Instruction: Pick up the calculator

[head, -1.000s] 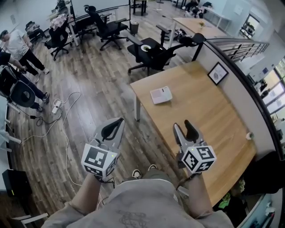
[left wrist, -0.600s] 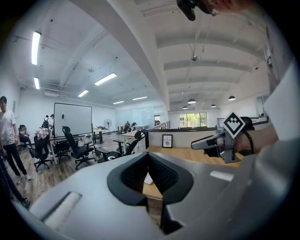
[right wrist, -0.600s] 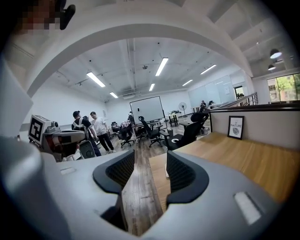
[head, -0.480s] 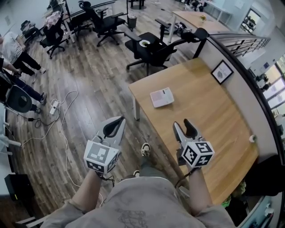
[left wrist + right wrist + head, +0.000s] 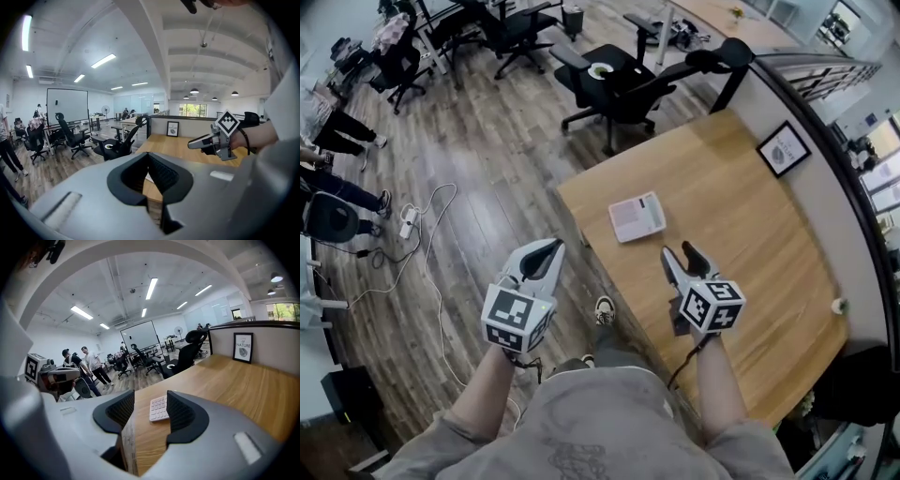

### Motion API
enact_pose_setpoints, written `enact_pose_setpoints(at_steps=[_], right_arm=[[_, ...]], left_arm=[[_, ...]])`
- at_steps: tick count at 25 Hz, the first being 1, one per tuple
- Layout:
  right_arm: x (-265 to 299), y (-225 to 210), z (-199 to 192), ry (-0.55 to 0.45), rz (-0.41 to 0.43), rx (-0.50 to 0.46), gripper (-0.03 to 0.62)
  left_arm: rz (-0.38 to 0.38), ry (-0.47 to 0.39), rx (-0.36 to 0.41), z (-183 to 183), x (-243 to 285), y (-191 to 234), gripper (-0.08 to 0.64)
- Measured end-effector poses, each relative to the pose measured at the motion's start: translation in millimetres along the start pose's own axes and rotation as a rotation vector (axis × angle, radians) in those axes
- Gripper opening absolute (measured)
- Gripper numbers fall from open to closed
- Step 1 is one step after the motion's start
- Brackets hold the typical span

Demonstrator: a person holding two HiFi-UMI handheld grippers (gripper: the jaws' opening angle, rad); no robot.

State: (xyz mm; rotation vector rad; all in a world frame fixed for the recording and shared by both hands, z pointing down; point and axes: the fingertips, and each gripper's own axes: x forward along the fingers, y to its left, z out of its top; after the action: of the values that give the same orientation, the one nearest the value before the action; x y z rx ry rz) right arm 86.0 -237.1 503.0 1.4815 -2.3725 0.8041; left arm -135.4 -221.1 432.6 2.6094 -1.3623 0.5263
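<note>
A white calculator [image 5: 637, 217] lies flat near the left edge of the wooden table [image 5: 741, 225]. My right gripper [image 5: 680, 253] hovers over the table a short way in front of it, open and empty. In the right gripper view the calculator [image 5: 158, 408] shows in the gap between the black pads [image 5: 180, 411]. My left gripper [image 5: 547, 251] hangs over the floor to the left of the table edge, with its jaw tips together and nothing held. In the left gripper view its pads [image 5: 161, 176] meet at the tip, and the right gripper [image 5: 211, 140] shows beyond them.
A framed picture [image 5: 785, 148] leans on the partition along the table's far side. A black office chair [image 5: 614, 84] stands off the table's far end. A power strip and cables [image 5: 422, 220] lie on the wood floor, and people [image 5: 328, 141] stand at the far left.
The table and calculator have come closer to both grippers as the person stepped forward. The right gripper now sits nearer the calculator. Neither jaw state has changed.
</note>
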Motion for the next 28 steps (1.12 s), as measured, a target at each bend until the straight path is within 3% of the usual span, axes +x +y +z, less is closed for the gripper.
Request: enact_pose_setpoints(at_steps=[13, 28], right_arm=[[127, -93, -35, 0.190, 0.048, 0.125, 0.198], [205, -125, -71, 0.287, 0.049, 0.236, 0.196]], left_arm=[[-0.033, 0.172, -0.047, -57, 139, 34, 0.002], [-0.114, 0.316, -0.073, -120, 199, 44, 0.002]])
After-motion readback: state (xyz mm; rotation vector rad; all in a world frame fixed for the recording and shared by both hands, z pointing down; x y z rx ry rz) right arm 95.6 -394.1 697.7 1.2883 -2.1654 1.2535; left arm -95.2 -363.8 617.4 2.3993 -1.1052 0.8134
